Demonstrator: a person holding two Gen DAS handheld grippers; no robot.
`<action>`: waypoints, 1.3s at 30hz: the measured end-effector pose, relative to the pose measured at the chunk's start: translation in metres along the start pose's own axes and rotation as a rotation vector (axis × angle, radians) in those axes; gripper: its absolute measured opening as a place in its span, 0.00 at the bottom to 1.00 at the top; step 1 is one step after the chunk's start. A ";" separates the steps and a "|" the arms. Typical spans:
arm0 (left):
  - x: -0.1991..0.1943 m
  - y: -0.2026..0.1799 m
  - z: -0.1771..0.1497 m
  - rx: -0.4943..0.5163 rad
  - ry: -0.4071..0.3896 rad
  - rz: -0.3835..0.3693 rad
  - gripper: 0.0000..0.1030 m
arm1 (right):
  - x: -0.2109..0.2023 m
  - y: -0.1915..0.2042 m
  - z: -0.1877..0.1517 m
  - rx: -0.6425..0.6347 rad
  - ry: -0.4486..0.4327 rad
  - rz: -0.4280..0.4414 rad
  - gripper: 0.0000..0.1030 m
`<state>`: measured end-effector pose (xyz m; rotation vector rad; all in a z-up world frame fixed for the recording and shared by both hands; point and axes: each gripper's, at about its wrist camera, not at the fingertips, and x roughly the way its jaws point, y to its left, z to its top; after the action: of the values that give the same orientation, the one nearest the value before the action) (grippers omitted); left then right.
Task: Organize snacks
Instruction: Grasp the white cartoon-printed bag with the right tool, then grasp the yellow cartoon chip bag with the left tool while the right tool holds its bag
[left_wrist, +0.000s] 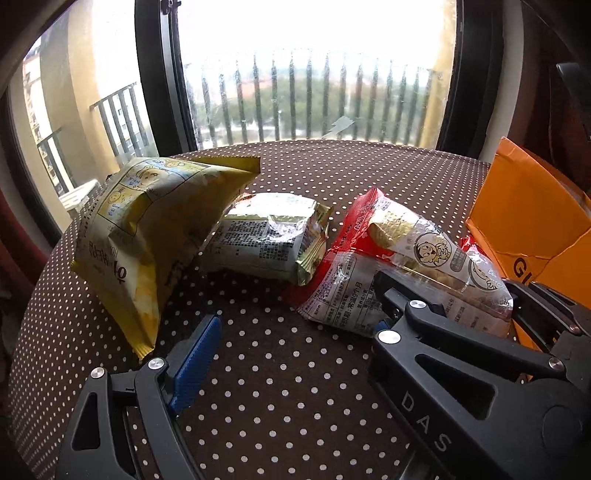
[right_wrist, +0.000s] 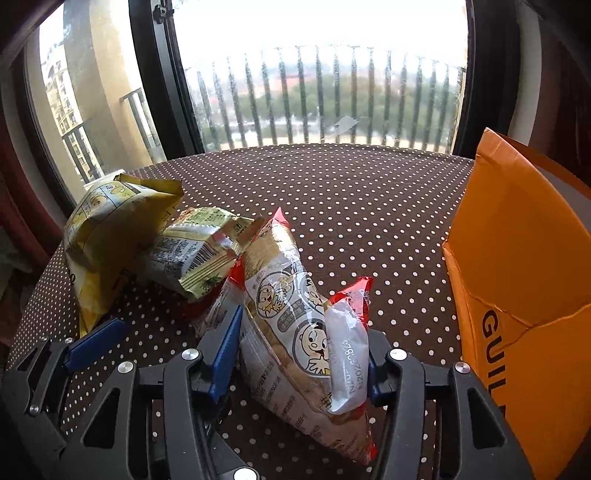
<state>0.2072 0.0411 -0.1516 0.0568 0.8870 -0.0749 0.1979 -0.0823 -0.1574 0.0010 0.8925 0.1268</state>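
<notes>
The red snack bag sits on the dotted surface, pinched by your right tongs; left tongs gape empty. Squeeze harder and you'll crush its contents; its slick film may slip.

Orange box reads "GUIL"; tool arm reads "DAS".
</notes>
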 end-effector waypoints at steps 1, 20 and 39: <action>-0.002 -0.001 0.000 0.002 0.002 -0.006 0.84 | -0.002 -0.001 0.000 0.005 0.001 0.001 0.54; -0.074 0.026 0.017 0.014 -0.134 0.047 0.84 | -0.045 0.026 0.028 0.023 -0.125 0.059 0.45; -0.055 0.082 0.080 0.044 -0.182 0.161 0.85 | -0.017 0.077 0.085 0.053 -0.188 0.100 0.44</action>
<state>0.2419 0.1188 -0.0570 0.1597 0.6962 0.0507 0.2449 -0.0035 -0.0861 0.1053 0.7078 0.1936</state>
